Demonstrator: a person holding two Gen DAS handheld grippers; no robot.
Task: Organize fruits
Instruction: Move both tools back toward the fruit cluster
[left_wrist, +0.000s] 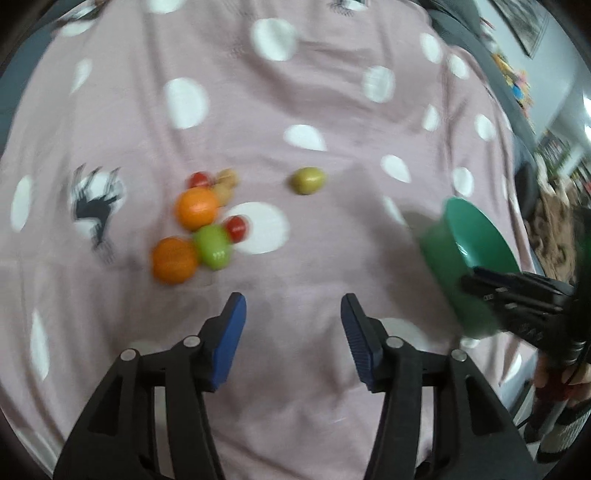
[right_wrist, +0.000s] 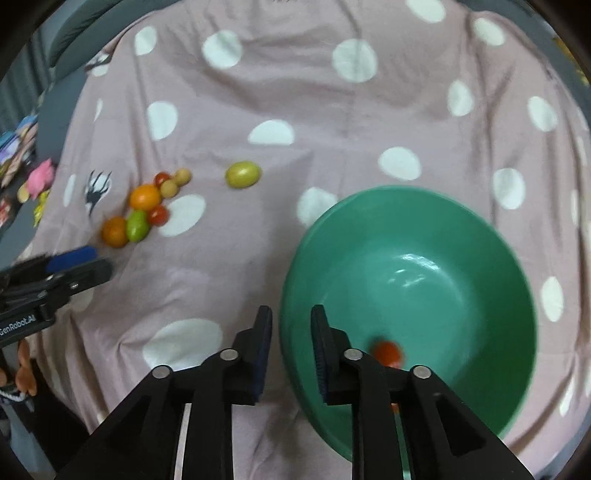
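Now, counting the fruit on the cloth: two round orange fruits (right_wrist: 144, 196) (right_wrist: 115, 231), one bright green oval fruit (right_wrist: 137, 225), two small red tomatoes (right_wrist: 158, 215) (right_wrist: 161, 178) and two small tan balls (right_wrist: 182, 176) (right_wrist: 169, 188) sit bunched together at the left, several touching. One yellow-green oval fruit (right_wrist: 243, 174) lies alone, a little to the right of that cluster. One more small red-orange fruit (right_wrist: 386, 352) lies inside the single glossy green plastic bowl (right_wrist: 406, 229), near its bottom on the near side.

That bowl is at the right, and the black right gripper (right_wrist: 290, 325) with blue pads clamps its near rim, one finger outside the wall and one inside. The left gripper (left_wrist: 292, 312) hangs over bare cloth on the near side of the cluster, jaws apart with nothing between them.

Everything rests on a wrinkled dusty-pink cloth (right_wrist: 295, 92) with white dots and a black spider print (right_wrist: 96, 189). Past its left edge, in the right wrist view, lies a blurred jumble of colourful small toys (right_wrist: 37, 177).
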